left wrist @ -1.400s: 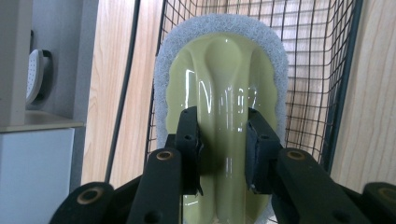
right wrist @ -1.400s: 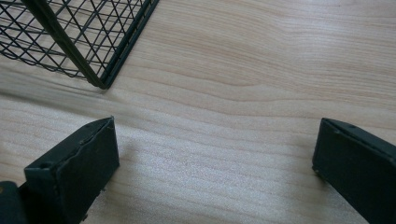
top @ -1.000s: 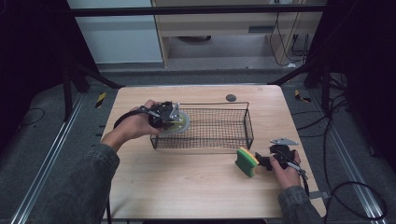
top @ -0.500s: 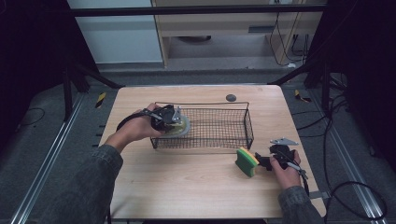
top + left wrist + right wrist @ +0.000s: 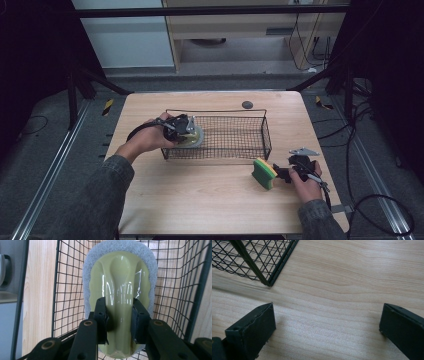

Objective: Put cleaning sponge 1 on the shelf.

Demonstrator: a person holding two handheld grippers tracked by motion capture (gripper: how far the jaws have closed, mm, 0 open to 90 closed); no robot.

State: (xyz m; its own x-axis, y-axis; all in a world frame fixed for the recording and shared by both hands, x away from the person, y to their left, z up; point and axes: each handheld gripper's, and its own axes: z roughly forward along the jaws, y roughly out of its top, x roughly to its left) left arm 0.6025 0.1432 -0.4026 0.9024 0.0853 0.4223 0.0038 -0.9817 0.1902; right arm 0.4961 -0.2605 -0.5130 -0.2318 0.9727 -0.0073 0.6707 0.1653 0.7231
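Jaws of the left gripper [image 5: 119,322] clamped on the raised ridge of a pale yellow-green glossy plastic scrubber with a white mesh pad [image 5: 120,290]. Long axis straight ahead of the jaws, toward frame top. Held over the left end of the black wire basket [image 5: 265,131], left of centre in the high view [image 5: 190,134]. Right gripper [image 5: 327,327] wide apart, gripping nothing, low over the light wooden table [image 5: 352,277]; green-and-yellow sponge [image 5: 263,172] just beside it at lower right. Likely next: lowering into the basket, then letting go.
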